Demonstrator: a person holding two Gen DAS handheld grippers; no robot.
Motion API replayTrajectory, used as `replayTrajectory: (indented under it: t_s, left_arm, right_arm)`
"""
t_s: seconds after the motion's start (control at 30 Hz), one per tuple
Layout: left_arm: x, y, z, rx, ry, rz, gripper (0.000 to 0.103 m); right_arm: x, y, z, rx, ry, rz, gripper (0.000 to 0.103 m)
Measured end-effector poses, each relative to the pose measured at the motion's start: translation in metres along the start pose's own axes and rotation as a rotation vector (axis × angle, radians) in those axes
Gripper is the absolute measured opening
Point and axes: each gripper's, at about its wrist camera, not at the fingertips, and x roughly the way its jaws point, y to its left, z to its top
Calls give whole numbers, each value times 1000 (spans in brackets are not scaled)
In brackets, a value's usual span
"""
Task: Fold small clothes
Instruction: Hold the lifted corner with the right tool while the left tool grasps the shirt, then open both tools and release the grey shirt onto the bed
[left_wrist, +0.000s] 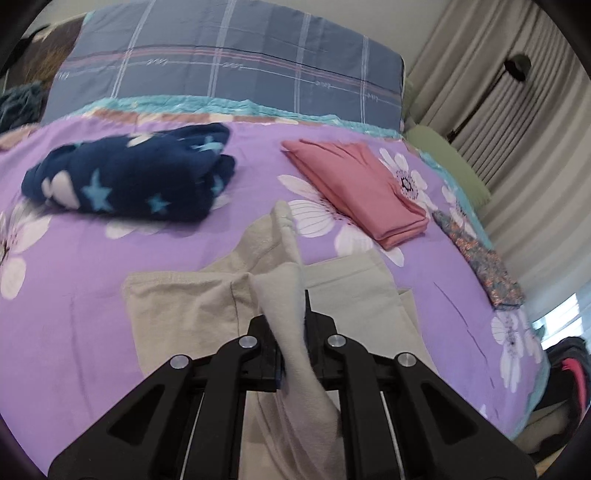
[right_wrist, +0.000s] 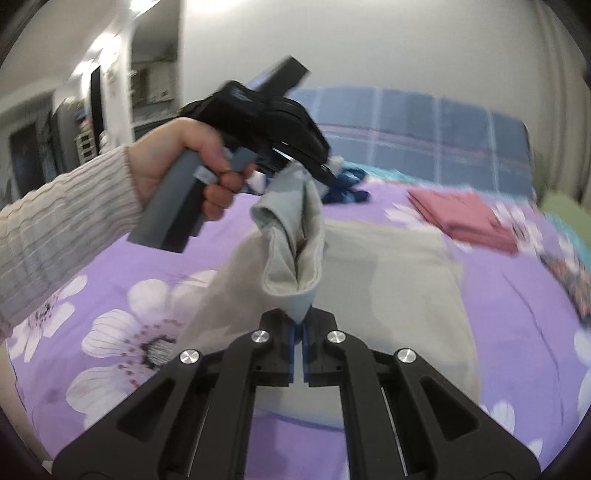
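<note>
A beige garment (left_wrist: 192, 306) lies partly flat on the purple floral bedspread (left_wrist: 74, 266). My left gripper (left_wrist: 293, 325) is shut on a raised fold of it. In the right wrist view my right gripper (right_wrist: 300, 325) is shut on another edge of the beige garment (right_wrist: 399, 280), lifted off the bed. The left gripper (right_wrist: 321, 168), held in a hand with a knit sleeve, shows there too, pinching the cloth's upper end above the bed.
A folded pink garment (left_wrist: 362, 188) and a navy star-print bundle (left_wrist: 129, 177) lie further back. A small patterned folded cloth (left_wrist: 480, 258) is near the right edge. A plaid blue pillow (left_wrist: 229, 62) is at the head; curtains (left_wrist: 517, 129) hang at right.
</note>
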Motion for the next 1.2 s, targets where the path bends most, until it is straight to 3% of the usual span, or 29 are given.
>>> replayTrajectory:
  t_s: [0.2, 0.4, 0.7, 0.8, 0.87, 1.0, 1.1, 1.2]
  left_arm:
    - [40, -57, 6, 78, 48, 34, 7]
    - [73, -105, -2, 172, 96, 51, 7]
    - [112, -130, -12, 230, 140, 174, 7]
    - [108, -135, -13, 243, 107, 150, 20]
    - [91, -141, -14, 227, 72, 110, 43]
    - [38, -145, -33, 251, 1, 10, 58]
    - [-4, -137, -70, 316, -56, 40, 69]
    - [-28, -119, -114, 343, -43, 72, 75]
  right_arm:
    - [-6, -63, -24, 193, 30, -25, 3]
    - [-13, -103, -43, 289, 54, -62, 3]
    - [-8, -127, -62, 415, 81, 8, 3]
    - [-5, -134, -68, 450, 86, 36, 3]
    - [-3, -138, -72, 473, 89, 56, 3]
    - [-3, -142, -74, 491, 92, 73, 3]
    - [-1, -146, -76, 514, 96, 92, 3]
    - [-1, -148, -76, 525, 94, 102, 3]
